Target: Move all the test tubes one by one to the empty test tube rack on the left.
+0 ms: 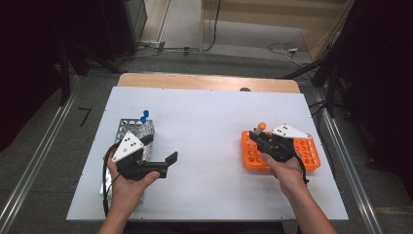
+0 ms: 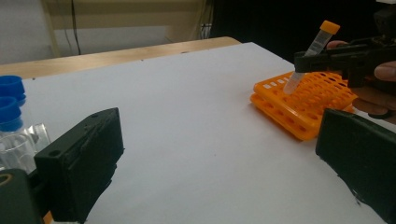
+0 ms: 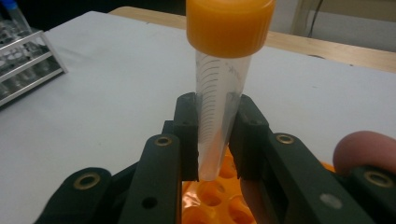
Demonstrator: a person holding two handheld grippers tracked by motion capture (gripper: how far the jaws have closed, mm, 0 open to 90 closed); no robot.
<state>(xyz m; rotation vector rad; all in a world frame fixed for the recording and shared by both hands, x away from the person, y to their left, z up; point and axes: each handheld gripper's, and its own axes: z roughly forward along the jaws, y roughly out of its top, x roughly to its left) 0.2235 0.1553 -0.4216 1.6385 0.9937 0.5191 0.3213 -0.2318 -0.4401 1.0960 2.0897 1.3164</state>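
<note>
Light falls evenly from above on the white table [image 1: 214,141], which reads bright and nearly shadowless in the high view, while the floor and the dark corners around it sink into murk and the whole picture is soft and low in detail. In the left gripper view the near black jaws are blurred and featureless, the blue caps [image 2: 10,100] at the edge are smeared, and the orange rack [image 2: 299,105] farther off is only slightly sharper. In the right gripper view the orange-capped tube [image 3: 219,88] is fairly crisp with its printed scale legible, a faint sheen lies on its cap, and the background goes hazy.
</note>
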